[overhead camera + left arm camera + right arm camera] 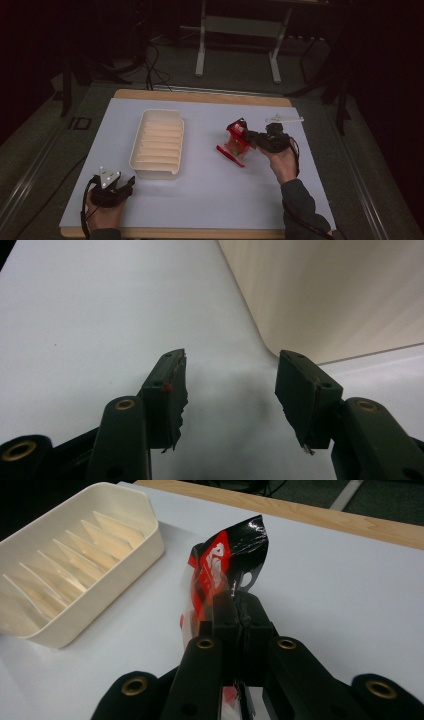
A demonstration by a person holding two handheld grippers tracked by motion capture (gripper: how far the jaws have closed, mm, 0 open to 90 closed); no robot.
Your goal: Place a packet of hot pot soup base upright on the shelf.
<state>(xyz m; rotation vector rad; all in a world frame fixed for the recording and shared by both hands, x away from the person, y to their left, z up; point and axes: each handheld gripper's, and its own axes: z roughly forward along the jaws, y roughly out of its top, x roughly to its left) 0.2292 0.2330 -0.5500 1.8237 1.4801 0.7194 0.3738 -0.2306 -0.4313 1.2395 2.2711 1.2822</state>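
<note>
My right gripper is shut on a red, black and clear plastic packet, held just above the white table right of centre. In the right gripper view the jaws pinch the packet near its top and its crinkled upper edge sticks up past them. A red strip lies on the table below the packet. My left gripper rests at the front left of the table, open with nothing between its jaws, pointing at the near corner of a cream ribbed tray. The tray's corner fills the upper right of the left gripper view.
The white table top sits on a wooden board whose edge shows at the back. A clear plastic piece lies behind the right hand. Metal stand legs and cables lie on the dark floor beyond.
</note>
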